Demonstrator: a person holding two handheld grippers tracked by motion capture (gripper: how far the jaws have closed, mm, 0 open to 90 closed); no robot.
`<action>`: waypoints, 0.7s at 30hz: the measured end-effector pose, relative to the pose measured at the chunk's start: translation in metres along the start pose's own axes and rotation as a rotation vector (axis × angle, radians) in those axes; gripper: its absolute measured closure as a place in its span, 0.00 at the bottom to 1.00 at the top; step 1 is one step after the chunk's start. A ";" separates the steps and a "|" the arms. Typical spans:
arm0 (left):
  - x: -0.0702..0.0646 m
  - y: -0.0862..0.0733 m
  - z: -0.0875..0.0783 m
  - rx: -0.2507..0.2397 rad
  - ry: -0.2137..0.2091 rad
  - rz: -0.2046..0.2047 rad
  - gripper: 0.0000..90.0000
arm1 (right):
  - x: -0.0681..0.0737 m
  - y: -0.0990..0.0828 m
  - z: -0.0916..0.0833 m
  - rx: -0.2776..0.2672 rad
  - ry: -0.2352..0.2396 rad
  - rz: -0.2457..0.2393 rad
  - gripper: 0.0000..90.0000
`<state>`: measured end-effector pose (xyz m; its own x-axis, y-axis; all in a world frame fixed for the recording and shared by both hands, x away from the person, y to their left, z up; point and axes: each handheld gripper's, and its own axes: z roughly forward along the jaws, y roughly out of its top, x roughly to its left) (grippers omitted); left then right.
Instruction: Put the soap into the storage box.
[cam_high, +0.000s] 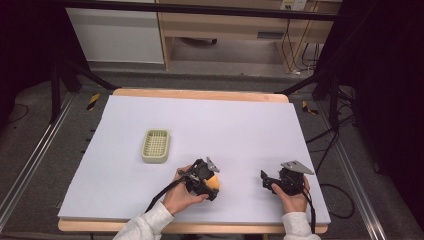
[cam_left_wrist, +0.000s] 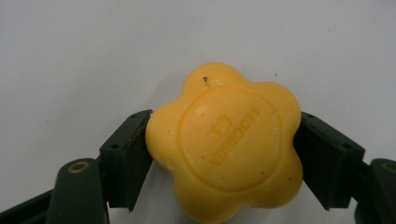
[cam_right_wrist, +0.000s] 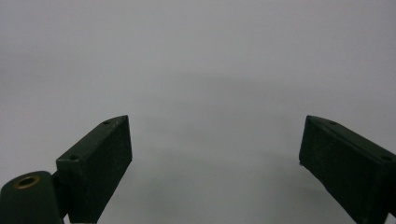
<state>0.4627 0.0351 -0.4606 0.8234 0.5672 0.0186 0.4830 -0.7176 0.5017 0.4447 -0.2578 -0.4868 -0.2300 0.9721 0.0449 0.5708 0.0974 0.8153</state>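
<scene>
1. Right now, the left gripper (cam_left_wrist: 224, 154) has its two black jaws pressed against opposite sides of a yellow, flower-shaped bar of soap (cam_left_wrist: 225, 144) with a round embossed stamp on its face; both pads touch the soap's lobes.
2. Seen from the high view, that left gripper (cam_high: 206, 180) and the soap (cam_high: 214, 181) sit near the front middle of the white sheet covering the wooden table (cam_high: 200, 94), with the person's left hand (cam_high: 181, 196) wrapped around the gripper's body.
3. Up and to the left, a pale green, rectangular plastic soap dish (cam_high: 156, 145) with a slotted grid floor lies flat, apart from the soap, bare sheet between them.
4. Over on the right, the right gripper (cam_right_wrist: 215, 163) has its jaws spread wide with nothing between them, just plain white surface.
5. From above, the right gripper (cam_high: 280, 181) sits near the sheet's front edge, well clear of the right edge.
6. Wide bare sheet lies behind both grippers, toward the far edge.
</scene>
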 end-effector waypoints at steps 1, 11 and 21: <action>0.000 0.000 0.001 0.003 0.004 0.000 0.28 | 0.000 0.000 0.000 0.000 0.000 0.000 0.11; -0.001 0.000 0.002 0.005 0.009 -0.008 0.29 | 0.000 0.000 0.000 0.001 0.001 0.001 0.11; -0.002 0.000 0.001 0.004 0.018 -0.007 0.29 | 0.000 0.000 0.000 0.000 0.005 0.005 0.12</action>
<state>0.4609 0.0335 -0.4619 0.8145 0.5793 0.0306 0.4899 -0.7151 0.4986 0.4445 -0.2581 -0.4863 -0.2312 0.9715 0.0518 0.5722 0.0928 0.8149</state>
